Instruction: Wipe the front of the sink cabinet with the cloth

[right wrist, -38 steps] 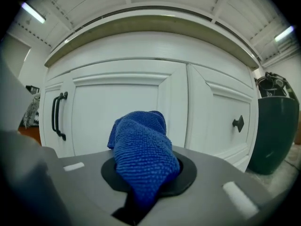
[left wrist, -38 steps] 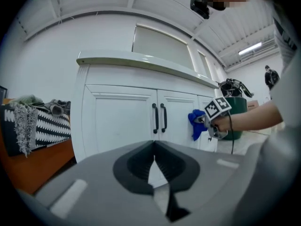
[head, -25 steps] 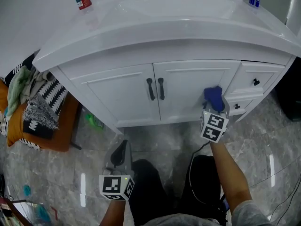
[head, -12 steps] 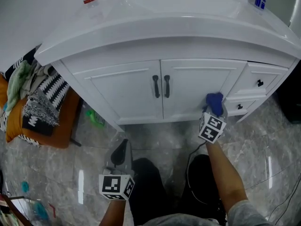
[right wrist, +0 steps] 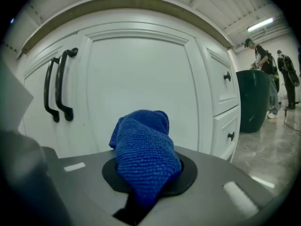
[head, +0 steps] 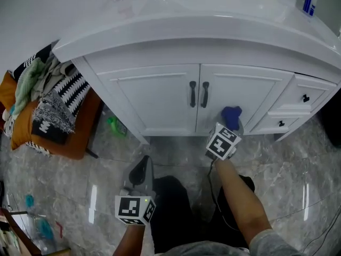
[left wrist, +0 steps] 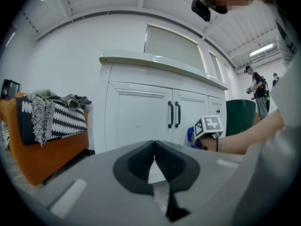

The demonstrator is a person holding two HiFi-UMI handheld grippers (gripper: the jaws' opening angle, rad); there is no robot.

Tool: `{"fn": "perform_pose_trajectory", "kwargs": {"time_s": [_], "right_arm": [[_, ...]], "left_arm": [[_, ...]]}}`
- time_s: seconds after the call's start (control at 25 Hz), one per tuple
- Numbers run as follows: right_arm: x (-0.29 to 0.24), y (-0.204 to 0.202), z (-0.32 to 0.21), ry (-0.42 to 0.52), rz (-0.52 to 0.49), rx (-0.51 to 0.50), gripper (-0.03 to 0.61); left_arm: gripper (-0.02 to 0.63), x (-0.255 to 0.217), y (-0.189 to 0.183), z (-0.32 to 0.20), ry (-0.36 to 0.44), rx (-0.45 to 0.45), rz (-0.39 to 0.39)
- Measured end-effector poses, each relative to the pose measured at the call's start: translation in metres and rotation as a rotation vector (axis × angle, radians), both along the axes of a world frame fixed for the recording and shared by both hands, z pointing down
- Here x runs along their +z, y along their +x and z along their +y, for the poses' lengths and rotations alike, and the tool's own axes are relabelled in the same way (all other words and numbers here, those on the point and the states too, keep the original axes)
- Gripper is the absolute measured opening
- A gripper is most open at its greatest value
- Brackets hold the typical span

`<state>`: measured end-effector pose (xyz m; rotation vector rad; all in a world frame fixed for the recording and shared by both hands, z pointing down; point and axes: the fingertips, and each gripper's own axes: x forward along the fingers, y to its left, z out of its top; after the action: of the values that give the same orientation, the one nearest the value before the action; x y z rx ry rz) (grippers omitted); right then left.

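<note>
A white sink cabinet [head: 160,97] with two doors and black handles [head: 199,94] fills the upper head view. My right gripper [head: 230,122] is shut on a bunched blue cloth [head: 231,115], held low against the right door [head: 242,97] near its bottom. In the right gripper view the blue cloth [right wrist: 145,147] bulges out of my right gripper [right wrist: 143,173] in front of the right door [right wrist: 141,88]. My left gripper [head: 139,170] hangs shut and empty over the floor, well short of the cabinet [left wrist: 141,121]; in its own view the left gripper [left wrist: 154,166] shows nothing between its jaws.
Two small drawers [head: 298,97] sit right of the doors. An orange seat piled with patterned clothes [head: 45,108] stands left of the cabinet. A green object [head: 115,126] lies on the marble floor by the cabinet's left foot. Bottles stand on the countertop [head: 213,15].
My right gripper has slid the cloth leftward along the lower right door, from near the drawers toward the handles. The head view has shifted too. The left gripper stays put.
</note>
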<state>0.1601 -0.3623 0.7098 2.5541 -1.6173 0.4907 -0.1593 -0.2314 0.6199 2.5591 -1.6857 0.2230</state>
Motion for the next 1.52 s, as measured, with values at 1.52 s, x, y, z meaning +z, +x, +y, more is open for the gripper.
{"fn": "perform_pose_trajectory", "kwargs": {"time_s": [1.52], "right_arm": [[-0.021, -0.365, -0.061, -0.165, 0.055, -0.783, 0.069]], "left_arm": [[0.011, 0.025, -0.148, 0.043, -0.045, -0.257, 0.013]]}}
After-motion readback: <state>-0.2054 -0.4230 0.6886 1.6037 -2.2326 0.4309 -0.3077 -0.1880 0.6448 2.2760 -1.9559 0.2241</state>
